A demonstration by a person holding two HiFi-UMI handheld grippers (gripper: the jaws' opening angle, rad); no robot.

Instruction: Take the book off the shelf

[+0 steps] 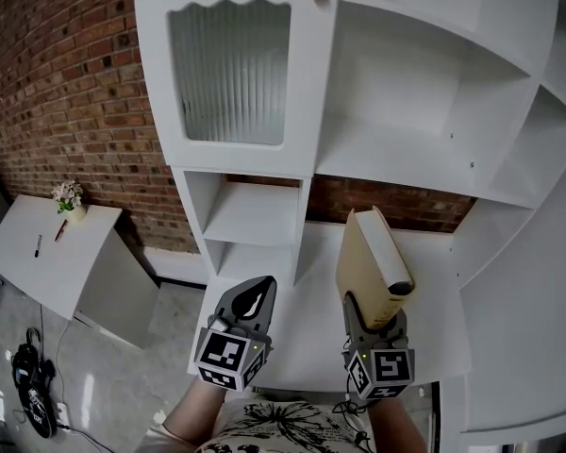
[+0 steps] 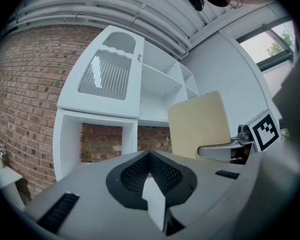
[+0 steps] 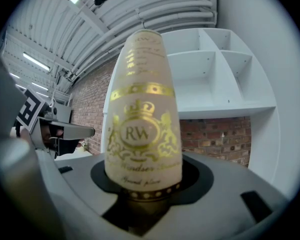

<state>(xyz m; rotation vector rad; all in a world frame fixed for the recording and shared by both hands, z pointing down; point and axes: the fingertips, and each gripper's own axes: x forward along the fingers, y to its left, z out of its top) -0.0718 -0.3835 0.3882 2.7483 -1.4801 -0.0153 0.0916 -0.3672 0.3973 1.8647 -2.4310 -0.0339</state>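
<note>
White shelf unit (image 1: 406,154) against a brick wall, seen from above by the person's head camera. The right gripper (image 1: 372,315) was clenched on the lower end of a cream book (image 1: 368,260). The book stood on end, its long axis running straight up and away from that gripper and leaning a little toward the shelf. It sat in open air in front of the open compartments, above the unit's white lower ledge, and appeared to touch no shelf board.

In the right gripper view, the book's (image 3: 142,114) spine faced the camera, with a gold crown and the letters RW. The jaws of the right gripper (image 3: 144,196) pressed on either side of its foot.

The left gripper (image 1: 253,298) was beside it on the left, level with it and apart from the book. In the left gripper view its jaws were pressed together with nothing between them, and the book (image 2: 199,123) rose off to the right. The right gripper was therefore the only one on the book. By this reading the book was already free of the shelf, and any coming move would draw it back toward the person along that upright axis.

Hard to make out:
- The book's bottom edge was hidden inside the jaws.
- The smaller gold lettering under the crest was blurred.
- The person's hands were cut off at the lower edge.
</note>
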